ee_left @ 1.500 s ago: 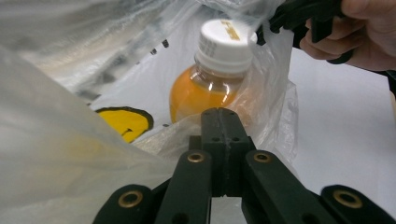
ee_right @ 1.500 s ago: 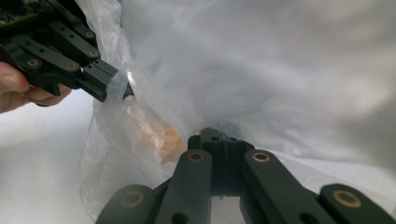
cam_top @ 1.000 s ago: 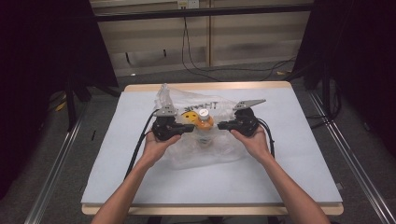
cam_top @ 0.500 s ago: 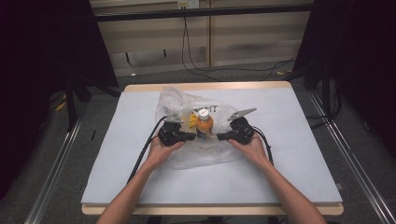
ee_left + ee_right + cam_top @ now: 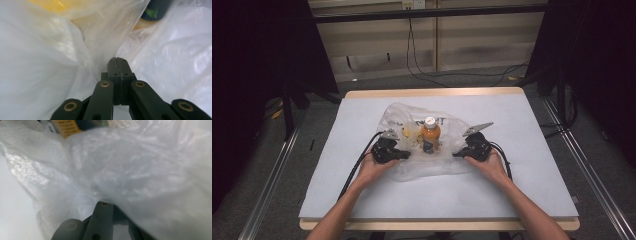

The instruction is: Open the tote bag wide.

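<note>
Desk (image 5: 532,190): white top. Clear plastic bag (image 5: 412,167): mid-desk; thin, limp, slippery; best pinched at edge folds. Orange bottle (image 5: 430,134): upright inside bag, probably weighty. Left hand-held gripper (image 5: 116,61): bag's left edge, jaws closed on film. Right hand-held gripper (image 5: 458,154): bag's right edge, jaws covered, state unclear.

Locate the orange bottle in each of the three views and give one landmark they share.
High view: the orange bottle stands upright at table centre inside the clear plastic bag, between the two tools.
Left gripper view: a blurred orange-yellow patch at top left behind the plastic is probably it.
Right gripper view: an orange ribbed strip at the top edge is probably it.
Shared landmark: the clear plastic bag.
</note>
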